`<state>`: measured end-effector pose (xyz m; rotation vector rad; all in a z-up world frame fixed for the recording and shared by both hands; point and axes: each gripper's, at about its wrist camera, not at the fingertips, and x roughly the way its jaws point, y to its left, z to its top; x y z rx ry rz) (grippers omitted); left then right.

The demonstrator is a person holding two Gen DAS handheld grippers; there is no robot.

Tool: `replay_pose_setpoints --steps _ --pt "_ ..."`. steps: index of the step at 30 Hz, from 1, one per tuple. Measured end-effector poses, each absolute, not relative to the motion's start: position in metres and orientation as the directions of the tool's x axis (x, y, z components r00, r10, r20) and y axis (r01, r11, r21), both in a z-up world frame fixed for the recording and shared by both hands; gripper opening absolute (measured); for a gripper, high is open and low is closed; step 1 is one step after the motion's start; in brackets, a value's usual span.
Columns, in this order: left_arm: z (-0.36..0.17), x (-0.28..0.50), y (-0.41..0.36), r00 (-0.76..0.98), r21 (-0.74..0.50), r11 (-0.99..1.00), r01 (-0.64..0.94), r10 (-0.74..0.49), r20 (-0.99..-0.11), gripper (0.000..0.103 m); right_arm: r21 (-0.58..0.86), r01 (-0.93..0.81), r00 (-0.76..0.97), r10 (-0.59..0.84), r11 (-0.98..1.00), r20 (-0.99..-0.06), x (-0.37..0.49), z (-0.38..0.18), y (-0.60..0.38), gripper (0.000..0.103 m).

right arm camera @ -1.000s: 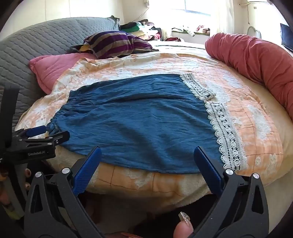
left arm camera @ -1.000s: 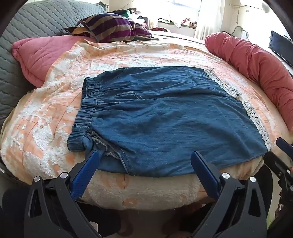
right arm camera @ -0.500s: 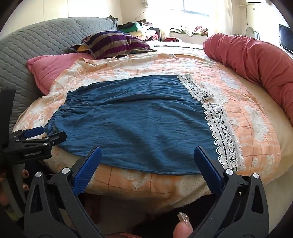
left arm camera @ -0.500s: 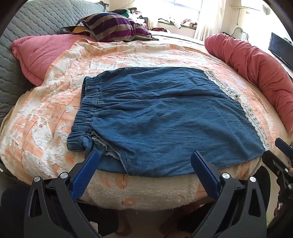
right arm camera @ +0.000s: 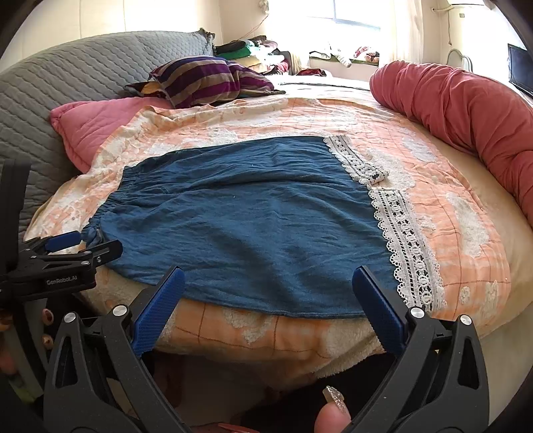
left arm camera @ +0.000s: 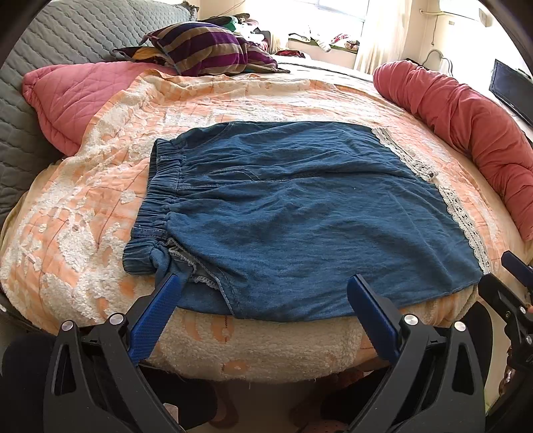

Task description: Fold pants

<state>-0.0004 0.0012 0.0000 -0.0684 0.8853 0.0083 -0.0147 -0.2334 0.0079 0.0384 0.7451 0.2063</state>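
Peach blanket (left arm camera: pixel 83 213) borders flat blue pants (left arm camera: pixel 299 216) on every side.

Dark blue denim pants (left arm camera: pixel 299 213) with white lace hem trim (right arm camera: pixel 406 246), orange-and-cream checked fleece blanket (left arm camera: pixel 83 213), purple-and-tan striped pillow (right arm camera: pixel 206 80), possibly velvet

Home bedroom, bed with peach quilt (left arm camera: pixel 100 206), striped pillow (left arm camera: pixel 206 50), sunlit window (right arm camera: pixel 356 13)
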Motion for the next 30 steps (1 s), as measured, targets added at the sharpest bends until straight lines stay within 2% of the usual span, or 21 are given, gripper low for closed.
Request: replay_pose_setpoints --steps 30 --pt "0.0031 -0.0031 0.0019 0.636 -0.053 0.998 -0.035 -0.019 -0.772 0.099 0.106 -0.164 0.709 0.192 0.981 -0.679 -0.0159 0.0038 -0.2319 0.095"
